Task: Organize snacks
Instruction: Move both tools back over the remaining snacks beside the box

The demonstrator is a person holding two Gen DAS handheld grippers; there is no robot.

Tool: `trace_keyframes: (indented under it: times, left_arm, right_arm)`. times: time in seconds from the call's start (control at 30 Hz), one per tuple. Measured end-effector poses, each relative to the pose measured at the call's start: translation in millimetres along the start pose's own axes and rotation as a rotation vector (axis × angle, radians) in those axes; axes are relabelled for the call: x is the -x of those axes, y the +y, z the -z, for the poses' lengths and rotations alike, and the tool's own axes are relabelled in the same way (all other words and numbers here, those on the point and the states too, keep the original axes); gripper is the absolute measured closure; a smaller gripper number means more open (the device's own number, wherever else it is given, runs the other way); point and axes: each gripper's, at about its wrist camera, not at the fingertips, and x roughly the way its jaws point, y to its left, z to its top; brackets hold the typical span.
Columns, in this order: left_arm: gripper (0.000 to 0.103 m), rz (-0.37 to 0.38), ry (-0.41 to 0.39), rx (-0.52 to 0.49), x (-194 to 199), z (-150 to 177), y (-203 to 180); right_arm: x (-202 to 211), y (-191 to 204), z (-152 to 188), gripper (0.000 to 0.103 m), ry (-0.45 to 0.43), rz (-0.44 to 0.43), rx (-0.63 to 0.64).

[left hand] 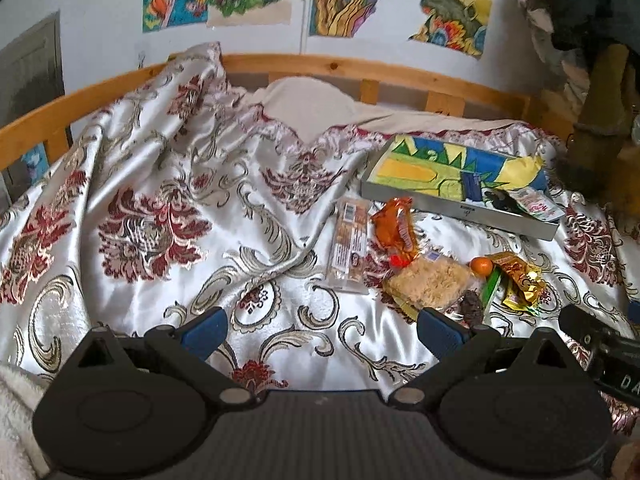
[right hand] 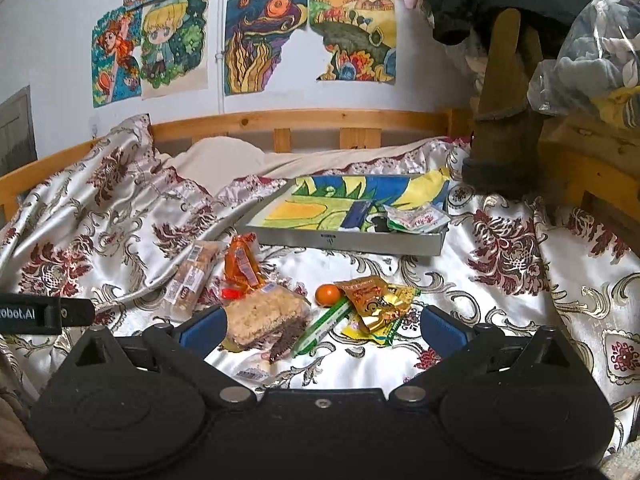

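Spreading under everything is the satin bedspread (right hand: 500,300), and I am holding both tongs above it with nothing in them. Lying toward the headboard is the shallow grey tray (right hand: 344,240), a white sachet (right hand: 416,218) sitting in its right corner. Nearer me, the snacks are waiting in a loose heap: a crumbly cake pack (right hand: 264,316), a long biscuit pack (right hand: 192,276), an orange wrapper (right hand: 240,260), a gold packet (right hand: 372,300) and a small orange (right hand: 327,294). My left gripper (left hand: 322,330) and right gripper (right hand: 322,326) are both gaping wide.

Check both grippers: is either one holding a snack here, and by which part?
Nothing is held. The left gripper and right gripper are both open over the bedspread; the snacks lie loose ahead of them.
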Motion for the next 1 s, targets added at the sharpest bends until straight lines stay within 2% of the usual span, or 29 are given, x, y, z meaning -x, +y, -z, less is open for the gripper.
trace_keyframes:
  times: [0.23,0.57,0.67,0.77,0.9,1.0]
  left_arm:
    - [0.0,-0.001,0.078,-0.01,-22,-13,2]
    - [0.0,-0.02,0.109,-0.081,-53,-29,-5]
    - [0.0,-0.029,0.122,-0.119,-64,-34,-6]
    - [0.0,-0.03,0.17,-0.142,-84,-41,-2]
    - [0.0,-0.051,0.226,-0.119,-106,-50,7]
    - [0.0,-0.064,0.222,-0.113,-115,-57,12]
  right_arm:
    - [-14,2,-1,0.001,0.065,0.003,0.007]
    - [-35,2,-3,0.001,0.142,-0.023,0.002]
    - [-46,3,-6,0.001,0.169,-0.052,0.01]
    - [-60,3,-8,0.001,0.194,-0.117,0.006]
    - [-83,9,-11,0.001,0.218,-0.166,0.034]
    - [-97,16,-14,0.001,0.209,-0.19,0.069]
